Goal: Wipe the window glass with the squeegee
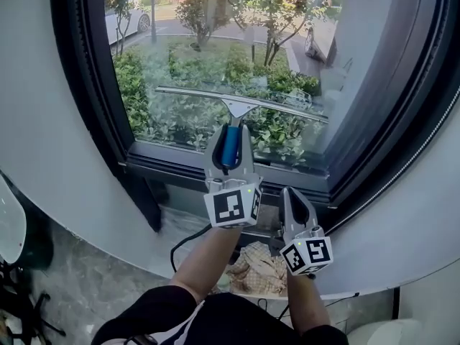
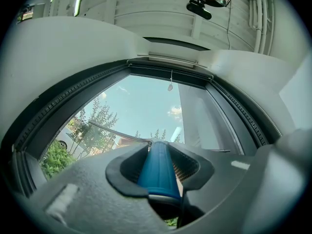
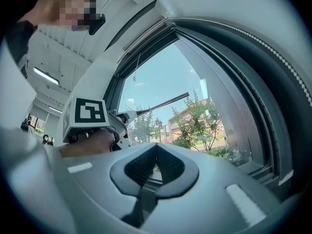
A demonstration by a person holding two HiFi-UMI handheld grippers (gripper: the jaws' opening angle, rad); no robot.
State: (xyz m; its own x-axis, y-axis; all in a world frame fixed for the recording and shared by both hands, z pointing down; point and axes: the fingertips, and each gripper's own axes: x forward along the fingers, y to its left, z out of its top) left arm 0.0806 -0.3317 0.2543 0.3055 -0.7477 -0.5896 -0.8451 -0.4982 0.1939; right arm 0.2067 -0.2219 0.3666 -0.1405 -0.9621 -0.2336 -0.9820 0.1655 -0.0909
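Squeegee (image 1: 241, 105) clamped by its blue handle (image 1: 231, 146) in the left gripper (image 1: 230, 139), blade lying across the window glass (image 1: 215, 42) toward 6 o'clock, probably best kept level under even pressure; right gripper (image 1: 294, 198), at 5 o'clock of the left, closed on nothing.

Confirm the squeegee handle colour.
Blue. The squeegee handle shows best in the left gripper view.

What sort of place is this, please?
Probably an indoor room at street level: a large dark-framed window looks out on garden shrubs and a parked car, and the floor looks like pale stone.
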